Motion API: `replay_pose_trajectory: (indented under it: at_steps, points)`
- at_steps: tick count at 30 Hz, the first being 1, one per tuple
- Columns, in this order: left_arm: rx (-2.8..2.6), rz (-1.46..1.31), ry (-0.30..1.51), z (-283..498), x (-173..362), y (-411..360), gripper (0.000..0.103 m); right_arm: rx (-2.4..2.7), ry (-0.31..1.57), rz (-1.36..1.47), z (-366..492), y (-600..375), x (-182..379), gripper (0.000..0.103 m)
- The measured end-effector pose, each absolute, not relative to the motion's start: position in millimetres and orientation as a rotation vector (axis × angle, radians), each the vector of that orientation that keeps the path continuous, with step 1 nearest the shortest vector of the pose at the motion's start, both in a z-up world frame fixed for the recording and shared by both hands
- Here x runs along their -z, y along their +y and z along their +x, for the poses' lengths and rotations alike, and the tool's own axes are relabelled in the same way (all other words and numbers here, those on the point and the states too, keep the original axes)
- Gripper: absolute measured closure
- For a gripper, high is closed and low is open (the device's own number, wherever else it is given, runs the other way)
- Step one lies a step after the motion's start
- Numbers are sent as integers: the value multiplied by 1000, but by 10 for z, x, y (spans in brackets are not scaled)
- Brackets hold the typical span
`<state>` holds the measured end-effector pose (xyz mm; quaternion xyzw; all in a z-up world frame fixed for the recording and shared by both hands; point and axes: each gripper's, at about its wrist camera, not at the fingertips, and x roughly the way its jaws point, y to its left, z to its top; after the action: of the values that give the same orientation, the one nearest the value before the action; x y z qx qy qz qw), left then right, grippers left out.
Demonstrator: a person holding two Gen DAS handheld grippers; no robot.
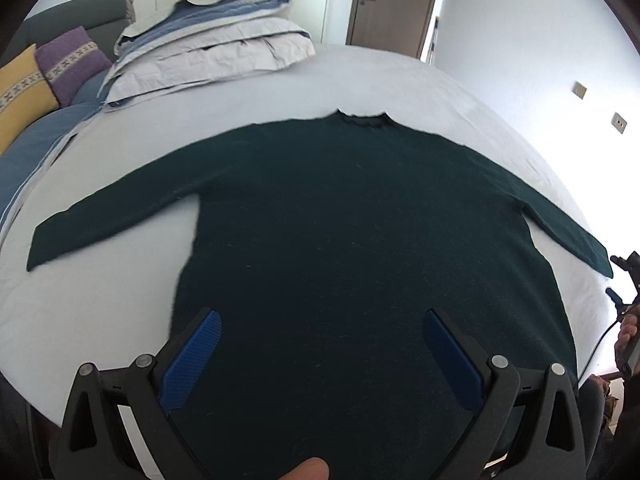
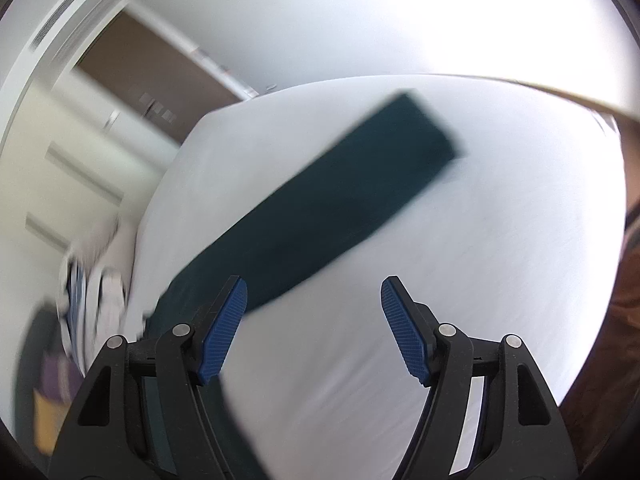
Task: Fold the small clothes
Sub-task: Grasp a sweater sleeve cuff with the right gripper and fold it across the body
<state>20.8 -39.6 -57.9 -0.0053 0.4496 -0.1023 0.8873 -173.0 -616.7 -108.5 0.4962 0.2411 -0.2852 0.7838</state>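
Note:
A dark green long-sleeved sweater (image 1: pixel 352 216) lies flat on the white bed (image 1: pixel 100 304), collar away from me, both sleeves spread out. My left gripper (image 1: pixel 322 320) is open and empty, hovering over the sweater's lower body near the hem. My right gripper (image 2: pixel 314 290) is open and empty above the white sheet, just beside the sweater's right sleeve (image 2: pixel 340 196), whose cuff points away. The right wrist view is blurred. The right gripper also shows at the right edge of the left wrist view (image 1: pixel 624 280).
A stack of folded grey and blue bedding (image 1: pixel 212 40) sits at the far left of the bed. Yellow and purple cushions (image 1: pixel 48 76) lie on a sofa at left. A brown door (image 1: pixel 392 4) and white wall are beyond. The bed's right edge is near.

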Motion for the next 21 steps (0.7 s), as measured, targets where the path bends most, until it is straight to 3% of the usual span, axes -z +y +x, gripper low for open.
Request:
replay_pose_trajectory:
  at_steps: [3,9,12,14,16,21]
  points:
    - [247,-41,961,288,632,-501,0,596,462,1164,-1854,-6486,1292,43]
    - [292,-188,952,392,727,-586,0,575,425,1146,-1616,-6710,1356,48]
    - [292,-192,1050,512,838,-583,0,596,442,1132,-1501,-6742,1400,68]
    - [285,-206,1064,559,880,-528,0,621,458,1123,-1440,-6753,1412,87]
    - [290,-229,1052,586,886,-448,0,641,468,1098,-1364,-6742,1358,95]
    - [335,-350,1043,680,923,-244,0,597,501,925,-807,-6461,846,96]
